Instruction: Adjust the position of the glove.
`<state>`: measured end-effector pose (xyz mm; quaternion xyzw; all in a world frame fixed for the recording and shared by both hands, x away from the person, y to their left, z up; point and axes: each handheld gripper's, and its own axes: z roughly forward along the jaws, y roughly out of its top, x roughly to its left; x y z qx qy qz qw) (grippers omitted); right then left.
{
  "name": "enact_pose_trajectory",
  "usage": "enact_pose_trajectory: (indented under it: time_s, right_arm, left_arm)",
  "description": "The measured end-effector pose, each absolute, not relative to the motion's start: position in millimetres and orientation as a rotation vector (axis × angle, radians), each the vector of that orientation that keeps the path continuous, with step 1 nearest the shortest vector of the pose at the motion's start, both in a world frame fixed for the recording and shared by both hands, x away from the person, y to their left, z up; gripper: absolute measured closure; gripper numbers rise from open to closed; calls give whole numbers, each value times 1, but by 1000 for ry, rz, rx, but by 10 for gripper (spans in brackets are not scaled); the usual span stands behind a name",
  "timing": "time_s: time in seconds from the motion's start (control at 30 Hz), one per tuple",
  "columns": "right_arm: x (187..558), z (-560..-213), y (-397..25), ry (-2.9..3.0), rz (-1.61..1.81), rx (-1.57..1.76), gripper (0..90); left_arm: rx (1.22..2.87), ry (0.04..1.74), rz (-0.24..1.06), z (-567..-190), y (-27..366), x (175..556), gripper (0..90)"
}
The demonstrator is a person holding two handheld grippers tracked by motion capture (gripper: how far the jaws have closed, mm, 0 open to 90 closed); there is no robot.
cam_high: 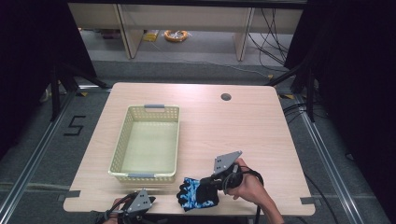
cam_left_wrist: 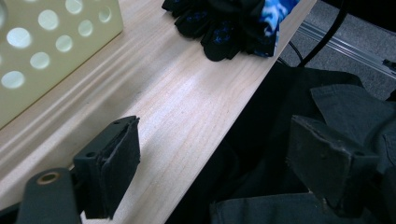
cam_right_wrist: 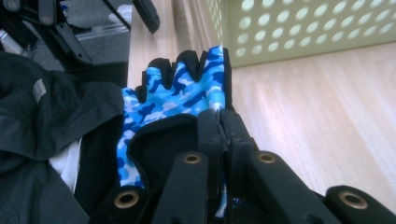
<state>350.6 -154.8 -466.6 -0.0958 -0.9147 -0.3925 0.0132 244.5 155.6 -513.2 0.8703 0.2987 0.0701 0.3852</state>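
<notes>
Tool positions are seen at the near edge of the bench [cam_high: 243, 116], and the rest is listed from largest to smallest. A pale wood bench top is shown, with a small round hole [cam_high: 226, 97] set near its far right part. On the left half of the bench a cream perforated basket [cam_high: 122, 140] is placed, its long side running from near to far, with grey handles at the near and far ends. Nothing is seen inside it.

A fingerless glove [cam_high: 198, 193], patterned in blue camouflage with black trim, is laid flat at the near edge of the bench, just right of the basket's near right corner. Its finger openings are pointed left, toward the basket side.

The right tool [cam_high: 211, 183] is held by the person's right hand [cam_high: 247, 186] at the glove's right end. In the right gripper view its jaws are pressed together on the black cuff of the glove [cam_right_wrist: 182, 93], so the glove is gripped there.

The left tool [cam_high: 135, 205] is held at the near left edge of the bench, below the basket's near end and well apart from the glove. In the left gripper view its jaws are spread wide with nothing between them, one over the bench edge and one over dark clothing.
</notes>
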Motion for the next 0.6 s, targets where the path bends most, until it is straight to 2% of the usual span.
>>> enact_pose_trajectory:
  time_s: [0.3, 0.53, 0.6]
  right_arm:
    - [362, -484, -151, -2899, -1149, -274, 858]
    - [361, -487, -149, -2917, -1116, -356, 767]
    - [360, -484, -151, -2910, -1124, -425, 705]
  left_arm:
    - [2249, 724, 172, -516, 149, 243, 173]
    - [2240, 693, 188, -515, 142, 243, 175]
    - [2228, 704, 197, -514, 141, 244, 175]
